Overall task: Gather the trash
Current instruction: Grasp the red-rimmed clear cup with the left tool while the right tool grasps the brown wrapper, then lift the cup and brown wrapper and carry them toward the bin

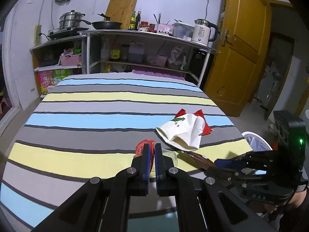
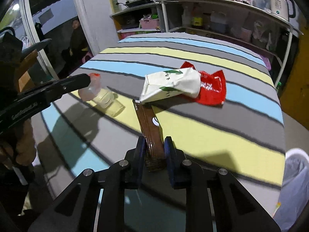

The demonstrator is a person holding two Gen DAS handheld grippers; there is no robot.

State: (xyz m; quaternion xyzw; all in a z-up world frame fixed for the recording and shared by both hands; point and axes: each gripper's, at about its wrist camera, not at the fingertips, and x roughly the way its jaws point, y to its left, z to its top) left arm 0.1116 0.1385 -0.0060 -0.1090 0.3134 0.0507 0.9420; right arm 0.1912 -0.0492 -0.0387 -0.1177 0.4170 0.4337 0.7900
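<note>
Two grippers (image 1: 152, 150) (image 2: 154, 145) pinch a clear cup (image 2: 92, 89) and a brown wrapper (image 2: 148, 123).

Clear plastic cup (image 2: 96, 94), red lid, tilted, frame left. Brown wrapper (image 2: 149, 127) lower centre. White bag (image 2: 170, 86) overlapping red packet (image 2: 212, 90), centre.

On the striped bed cover (image 2: 202, 135) four pieces of trash can be counted: one clear plastic cup (image 2: 96, 92) with a red lid, one brown wrapper (image 2: 149, 127), one white paper bag (image 2: 170, 85) and one red packet (image 2: 212, 89). Two grippers are seen, and one white bin (image 2: 295, 177) is found at the bed's edge.
</note>
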